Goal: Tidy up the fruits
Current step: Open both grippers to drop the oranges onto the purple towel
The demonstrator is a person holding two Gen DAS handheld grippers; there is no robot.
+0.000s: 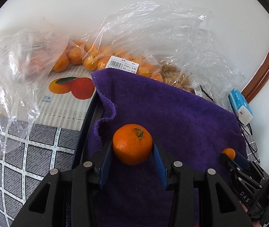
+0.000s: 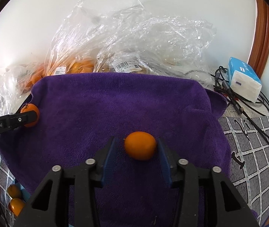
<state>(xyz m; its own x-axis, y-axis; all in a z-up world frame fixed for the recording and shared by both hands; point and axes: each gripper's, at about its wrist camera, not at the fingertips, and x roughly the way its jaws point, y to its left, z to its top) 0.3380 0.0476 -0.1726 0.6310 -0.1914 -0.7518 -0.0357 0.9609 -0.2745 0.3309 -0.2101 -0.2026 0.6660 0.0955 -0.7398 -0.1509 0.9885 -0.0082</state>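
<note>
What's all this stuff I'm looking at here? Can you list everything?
Mandarin: one, orange, held over the towel.
Kumquat: one, orange, on the towel.
Towel: one, purple, centre.
Fruit bags: several, clear plastic, behind the towel.
Loose kumquats: two, orange, lower left.
Tissue pack: one, blue-white, right.
Cables: black, right.
Left gripper: black-blue, shut on the mandarin.
Right gripper: black-blue, open around the kumquat.

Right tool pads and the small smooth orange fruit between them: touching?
Apart. The right wrist view shows purple towel between the left blue pad and the fruit, with the fruit resting on the towel; the right pad sits close but shows no squeeze.
</note>
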